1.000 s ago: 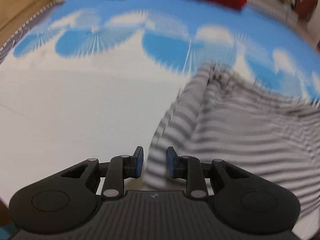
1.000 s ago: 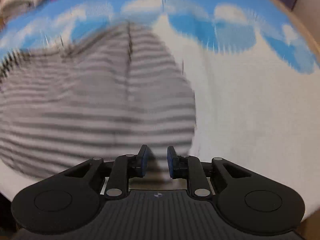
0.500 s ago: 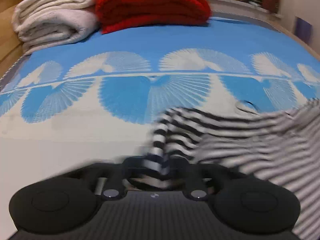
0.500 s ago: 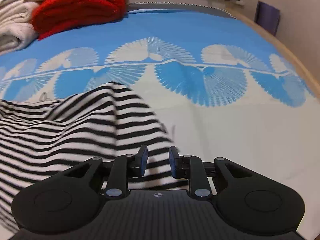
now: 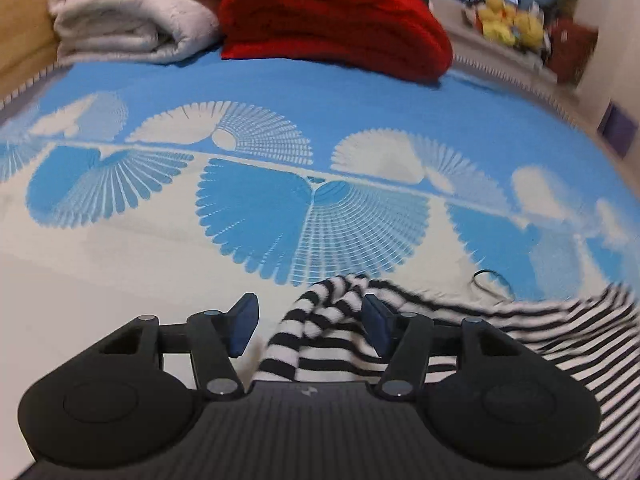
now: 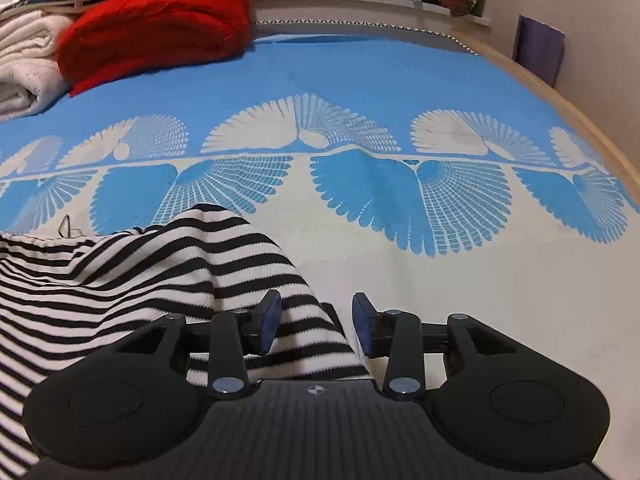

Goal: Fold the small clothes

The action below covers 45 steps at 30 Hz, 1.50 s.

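While both grippers stand spread apart, the striped garment [image 5: 332, 336] lies bunched between the left gripper [image 5: 310, 322] fingers, leaning toward the right-hand pad, gripped by neither. At the right gripper [image 6: 316, 326], a corner of the same cloth passes between the parted pads and spreads leftward. Beyond it stretches the blue-and-white bedspread [image 6: 360, 88], with a red blanket [image 5: 332, 20] and white towels [image 5: 132, 12] farthest.

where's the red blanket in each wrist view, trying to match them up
Left wrist: the red blanket lies folded at top centre, right of the white towels.
Right wrist: the red blanket sits at top left, again beside the white towels.
Shared landmark: the striped garment lies between the fingers of each open claw, left claw and right claw.
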### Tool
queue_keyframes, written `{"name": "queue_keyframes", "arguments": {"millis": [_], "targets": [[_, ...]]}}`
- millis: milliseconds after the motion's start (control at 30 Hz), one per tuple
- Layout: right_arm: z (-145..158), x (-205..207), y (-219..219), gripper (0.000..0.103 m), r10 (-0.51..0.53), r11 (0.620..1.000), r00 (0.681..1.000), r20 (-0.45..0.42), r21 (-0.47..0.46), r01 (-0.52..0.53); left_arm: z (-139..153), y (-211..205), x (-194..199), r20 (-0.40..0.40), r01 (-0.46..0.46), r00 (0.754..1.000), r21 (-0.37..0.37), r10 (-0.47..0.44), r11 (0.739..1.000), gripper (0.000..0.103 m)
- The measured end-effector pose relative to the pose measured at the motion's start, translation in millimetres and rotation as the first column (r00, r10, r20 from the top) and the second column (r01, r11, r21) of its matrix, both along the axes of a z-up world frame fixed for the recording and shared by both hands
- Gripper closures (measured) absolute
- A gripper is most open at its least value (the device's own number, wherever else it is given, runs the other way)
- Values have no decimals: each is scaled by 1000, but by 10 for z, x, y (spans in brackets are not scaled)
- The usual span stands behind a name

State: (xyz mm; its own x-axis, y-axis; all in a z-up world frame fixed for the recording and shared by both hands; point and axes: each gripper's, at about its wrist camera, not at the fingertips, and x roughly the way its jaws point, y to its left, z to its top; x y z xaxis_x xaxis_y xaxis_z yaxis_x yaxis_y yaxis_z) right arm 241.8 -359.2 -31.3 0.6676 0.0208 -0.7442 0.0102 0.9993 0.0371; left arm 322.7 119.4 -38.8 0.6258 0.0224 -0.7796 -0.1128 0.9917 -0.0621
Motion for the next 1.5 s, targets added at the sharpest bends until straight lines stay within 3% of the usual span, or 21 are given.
{"name": "queue_keyframes", "arguments": {"millis": [133,200,233,267,333,400,467,500,600,633,700,767,800,867,933,967,1033,1167,1267,1367,1500], "targets": [[-92,130,77,63,11,1000,1000,-3,-9,-11,-157,-60,74,-27,25,999,15,-25,1000,46],[-144,186,114,65,23,1000,1000,-6,-7,-23,-215,-68,92,-38,43,998,19,-43,999,68],[-158,206,124,77,28,1000,1000,-5,-5,-28,-242,-74,112,-48,50,998,25,-49,998,94],[-169,233,135,100,35,999,999,-6,2,-35,-243,-83,127,-42,50,998,40,-48,998,98],[-149,262,124,103,27,1000,999,16,8,-28,-135,-70,106,38,23,999,50,-25,998,98],[-36,260,61,103,-45,999,994,101,-1,45,-17,-28,85,114,4,993,10,-5,1000,98],[11,271,-20,103,-109,994,984,138,29,106,-37,-39,93,115,1,993,11,-2,1000,98],[-24,291,-32,103,-117,993,985,123,31,114,-115,-60,123,72,10,997,15,-11,1000,98],[-163,337,30,103,-120,991,989,87,-54,125,-322,-92,202,-84,20,996,-5,-20,1000,87],[-187,350,48,103,-124,989,989,81,-69,129,-303,-85,198,-96,9,995,-7,-10,1000,82],[-194,383,72,102,-135,986,990,43,-94,138,-116,-38,138,-40,3,999,-45,-5,999,72],[-91,360,50,95,-124,990,992,37,-66,126,90,9,45,24,15,1000,-89,-13,996,52],[-12,313,31,91,-115,992,992,58,-44,117,174,9,-5,45,36,998,-104,-32,994,51],[157,202,16,71,-71,997,992,105,1,71,252,-38,-83,45,103,994,-102,-99,990,51],[260,81,33,68,14,999,993,117,44,-20,220,-103,-122,5,181,983,-82,-181,980,54],[277,26,56,68,68,996,991,111,53,-74,185,-145,-148,-24,215,976,-69,-217,974,68],[223,-65,107,68,179,980,982,57,71,-183,111,-167,-207,-79,268,959,-77,-274,960,86],[70,-232,168,68,314,949,948,-52,54,-311,63,-123,-348,-158,320,929,-106,-333,942,86],[100,-326,132,68,340,940,936,-89,72,-334,71,-78,-507,-198,354,906,-132,-375,926,86],[68,-406,75,68,360,931,920,-155,115,-345,-45,-90,-648,-286,411,853,-145,-436,900,86],[-100,-528,62,68,324,942,907,-268,6,-335,-402,-72,-731,-454,420,801,-38,-390,907,87]]}}
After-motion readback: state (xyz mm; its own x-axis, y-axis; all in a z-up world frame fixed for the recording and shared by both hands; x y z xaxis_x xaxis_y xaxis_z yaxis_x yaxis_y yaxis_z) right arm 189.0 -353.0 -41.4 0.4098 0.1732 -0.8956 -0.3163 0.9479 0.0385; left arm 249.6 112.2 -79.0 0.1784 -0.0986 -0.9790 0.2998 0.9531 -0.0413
